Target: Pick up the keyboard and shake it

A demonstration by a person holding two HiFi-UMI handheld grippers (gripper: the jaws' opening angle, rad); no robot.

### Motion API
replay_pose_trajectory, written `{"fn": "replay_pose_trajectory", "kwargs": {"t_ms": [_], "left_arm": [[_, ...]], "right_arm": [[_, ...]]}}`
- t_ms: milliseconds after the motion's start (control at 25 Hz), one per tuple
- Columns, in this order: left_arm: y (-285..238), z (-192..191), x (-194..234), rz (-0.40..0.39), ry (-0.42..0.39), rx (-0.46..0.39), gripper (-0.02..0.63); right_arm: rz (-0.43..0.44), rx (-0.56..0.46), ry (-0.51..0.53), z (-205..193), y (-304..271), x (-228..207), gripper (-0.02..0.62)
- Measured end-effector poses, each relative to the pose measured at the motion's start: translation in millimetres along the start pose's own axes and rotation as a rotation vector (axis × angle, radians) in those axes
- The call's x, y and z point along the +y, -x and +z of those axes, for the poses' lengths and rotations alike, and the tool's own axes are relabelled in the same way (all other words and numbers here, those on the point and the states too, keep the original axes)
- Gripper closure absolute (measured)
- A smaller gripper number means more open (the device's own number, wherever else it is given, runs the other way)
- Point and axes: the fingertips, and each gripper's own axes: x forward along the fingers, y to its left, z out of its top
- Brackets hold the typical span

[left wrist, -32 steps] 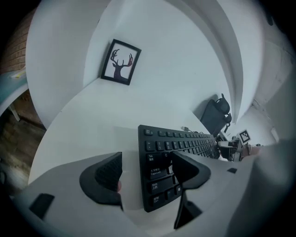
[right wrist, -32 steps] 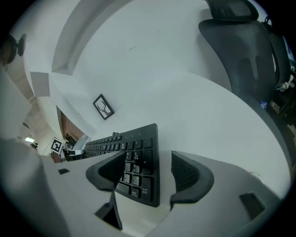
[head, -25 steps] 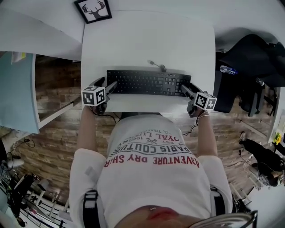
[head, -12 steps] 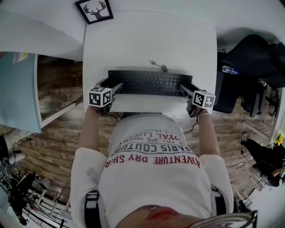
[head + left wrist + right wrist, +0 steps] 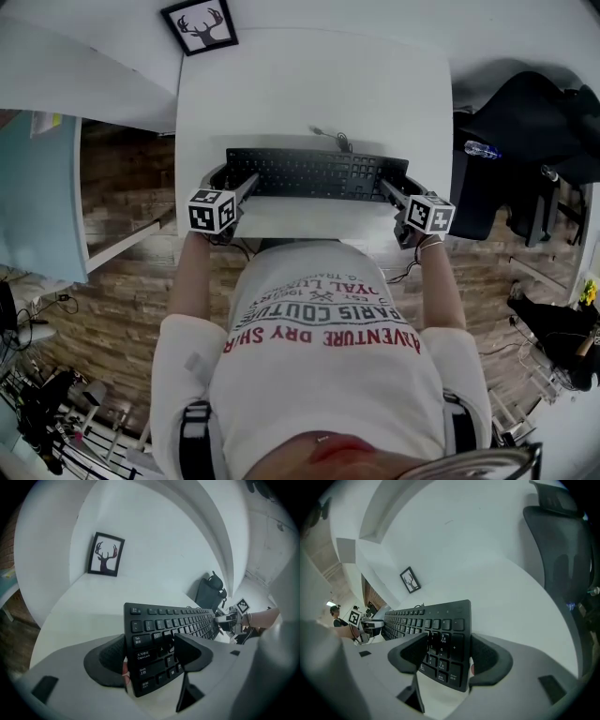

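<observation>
Head view: left gripper [image 5: 238, 182] and right gripper [image 5: 391, 187] keep fingers clamped on the keyboard [image 5: 314, 174], barely shifted since before.

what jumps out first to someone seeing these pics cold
A black keyboard stretches across the near part of the white table, with the left claw clamped on its left end and the right claw on its right end. A framed deer picture stands by the table's far left corner.

An office: white desk [image 5: 309, 84], keyboard [image 5: 314, 174], black chair [image 5: 534, 117].
</observation>
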Motion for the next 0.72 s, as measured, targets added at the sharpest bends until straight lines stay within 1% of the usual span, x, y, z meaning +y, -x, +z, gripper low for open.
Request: {"fn": "replay_pose_trajectory", "kwargs": {"t_ms": [120,240,360,520,720], "left_arm": [[10,33,-7,-0.012,-0.030,-0.102,0.275],[24,74,-15,-0.008,-0.073,-0.198,0.275],[38,123,-21,-0.011,-0.146,-0.275,0.276],[69,173,-39,-0.017,-0.233,-0.383,0.275],[112,228,-67,0.000,-0.363,-0.581,0.275]], "right_arm": [[-0.005,-0.098,0.087,34,15,9,0.299],[-0.005,-0.169,0.169,71,35,19,0.299],[-0.014,-0.226,0.282,107,52,31,0.305],[-0.013,-0.327,0.358,144,83,51,0.307],[-0.045,-0.467,0.482,188,122,71,0.307]]}}
